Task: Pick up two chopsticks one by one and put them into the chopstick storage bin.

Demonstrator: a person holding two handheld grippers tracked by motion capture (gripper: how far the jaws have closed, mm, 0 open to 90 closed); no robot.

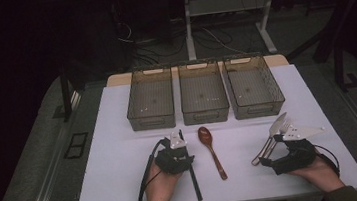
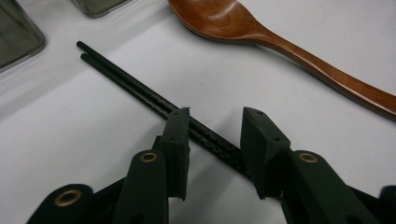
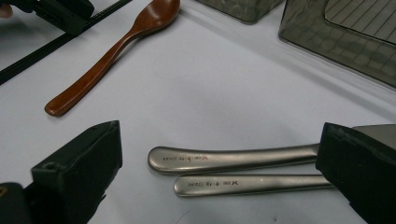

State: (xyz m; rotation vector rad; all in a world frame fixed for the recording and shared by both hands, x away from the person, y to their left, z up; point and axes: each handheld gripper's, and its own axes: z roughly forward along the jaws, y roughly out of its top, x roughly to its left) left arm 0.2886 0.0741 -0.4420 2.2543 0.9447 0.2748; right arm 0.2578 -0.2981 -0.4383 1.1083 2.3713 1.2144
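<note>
Your left gripper (image 2: pixel 215 126) is straddling the black chopsticks (image 2: pixel 140 88) beside the wooden spoon (image 2: pixel 261 32), jaws spread. Your right gripper (image 3: pixel 219 172) is gaping around two metal handles (image 3: pixel 233 158) on the table (image 3: pixel 224 84).

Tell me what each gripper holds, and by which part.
Nothing is held. The left gripper has open jaws straddling the black chopsticks mid-length. The right gripper has open jaws around the metal handles, not closed.
</note>
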